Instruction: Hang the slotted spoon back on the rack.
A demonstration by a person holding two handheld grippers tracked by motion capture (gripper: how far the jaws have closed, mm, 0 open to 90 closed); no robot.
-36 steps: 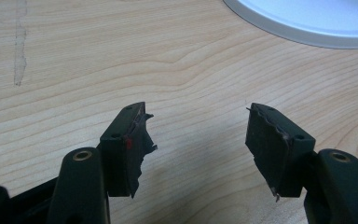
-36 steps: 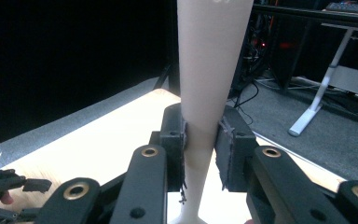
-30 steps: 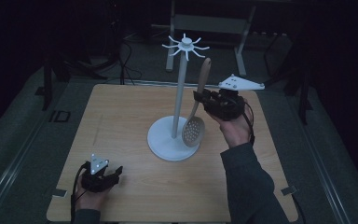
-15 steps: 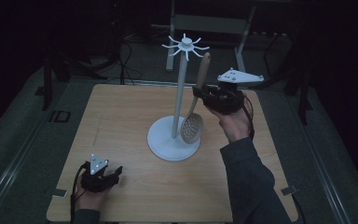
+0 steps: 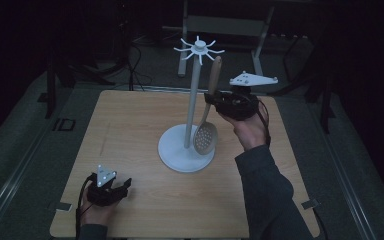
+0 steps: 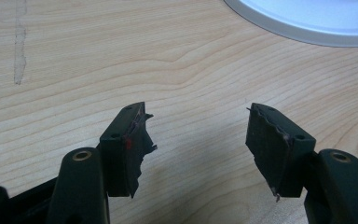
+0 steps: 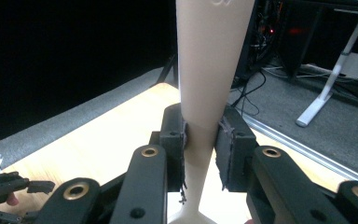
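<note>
The right gripper (image 5: 211,96) has been lifting the slotted spoon (image 5: 206,136) a little higher beside the white stand (image 5: 189,150) since a second ago. Its jaws are clamping tight on the spoon's wooden handle, the perforated bowl hanging down just above the stand's round base. The left gripper (image 5: 125,186) is resting near the table's (image 5: 130,120) front corner, jaws standing wide open and holding nothing.
</note>
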